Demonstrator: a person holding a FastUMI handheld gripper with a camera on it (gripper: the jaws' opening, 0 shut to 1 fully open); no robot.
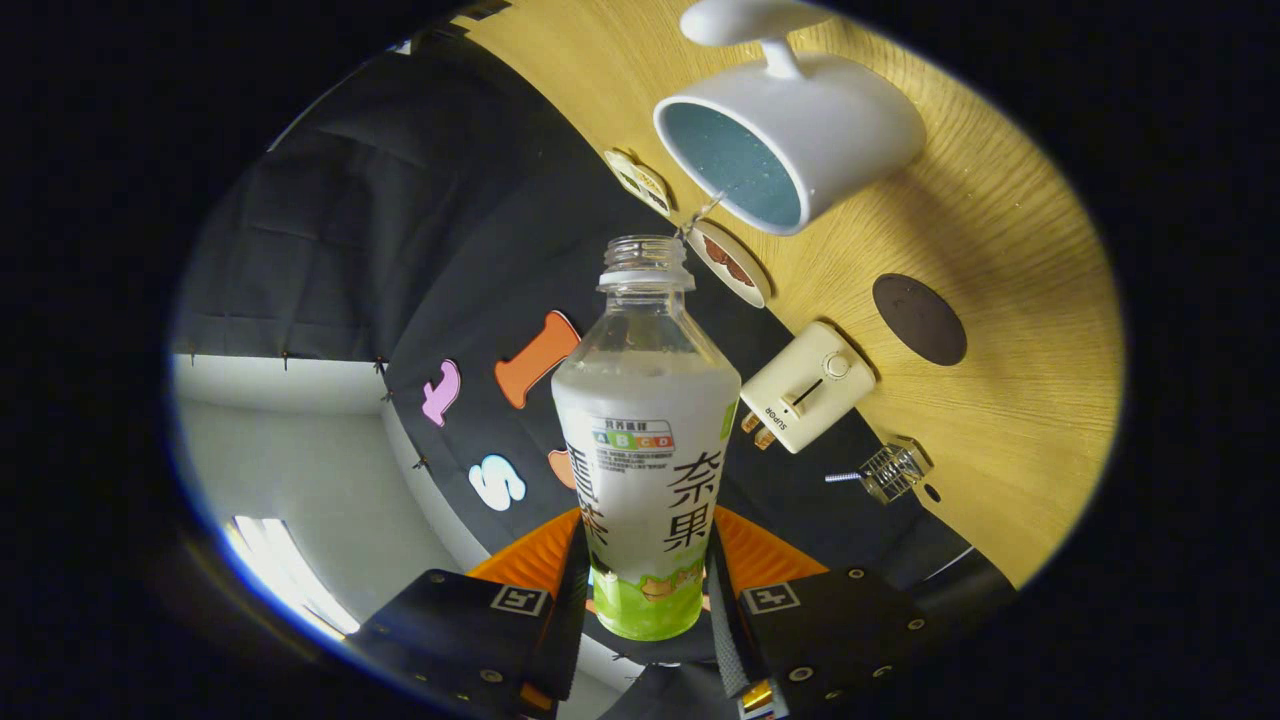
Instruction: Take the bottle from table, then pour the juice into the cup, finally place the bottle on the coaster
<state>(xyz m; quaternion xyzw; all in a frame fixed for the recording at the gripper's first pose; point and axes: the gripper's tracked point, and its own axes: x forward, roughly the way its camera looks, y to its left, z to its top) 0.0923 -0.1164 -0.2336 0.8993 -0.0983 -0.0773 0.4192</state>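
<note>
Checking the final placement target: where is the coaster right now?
In the gripper view, the dark round coaster lies on the wooden table, beyond the tool shut on the bottle, between the white cup and the small toaster.

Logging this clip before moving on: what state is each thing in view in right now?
Clear plastic bottle with white-and-green label: uncapped, gripped between the fingers, mouth pointing toward the cup.
Tool: shut on the bottle.
White ceramic cup with blue inside: standing on the table, no juice visible inside.
Dark round coaster: bare.
Cream toaster: nothing in it.
</note>
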